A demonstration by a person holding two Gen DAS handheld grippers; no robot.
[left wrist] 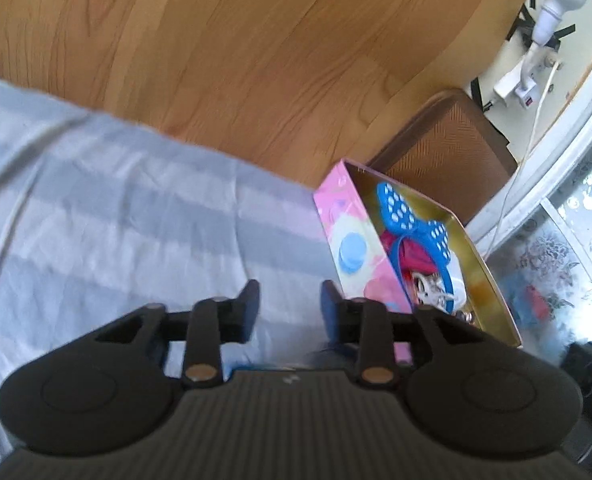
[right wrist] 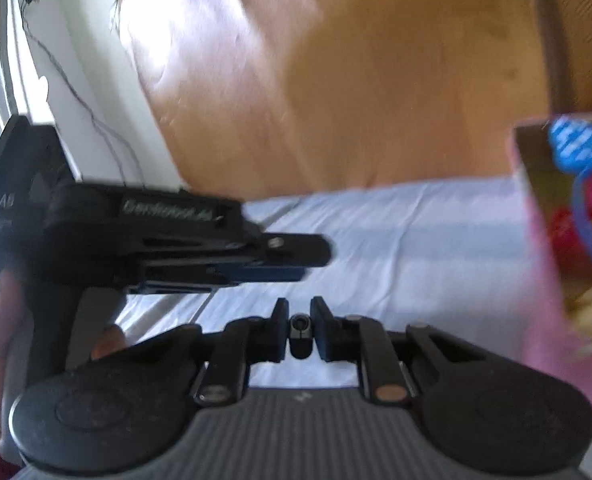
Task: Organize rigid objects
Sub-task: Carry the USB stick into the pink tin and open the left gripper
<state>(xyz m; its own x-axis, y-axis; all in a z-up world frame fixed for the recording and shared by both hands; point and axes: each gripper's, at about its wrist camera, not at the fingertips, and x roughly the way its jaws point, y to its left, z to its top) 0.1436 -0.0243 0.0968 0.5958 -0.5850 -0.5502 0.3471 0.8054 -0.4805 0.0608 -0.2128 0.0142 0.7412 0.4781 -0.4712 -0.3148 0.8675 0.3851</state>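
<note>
Pink box with shiny gold inside, open at the top, sitting on the pale blue striped sheet at about two o'clock from the left gripper. Packed with a blue bow with white dots, something red and pink under it, and small white bits lower down. Left gripper spread wide, holding nothing, just above the sheet, its right finger just beside the box wall. Right gripper nearly pressed together, pinching a tiny dark tube-shaped thing between its fingers. Same pink box at three o'clock in the right wrist view, blurry. Left gripper seen there at ten o'clock, over the sheet. Brown wood floor beyond the sheet, at twelve o'clock. Brown mat behind the box.
</note>
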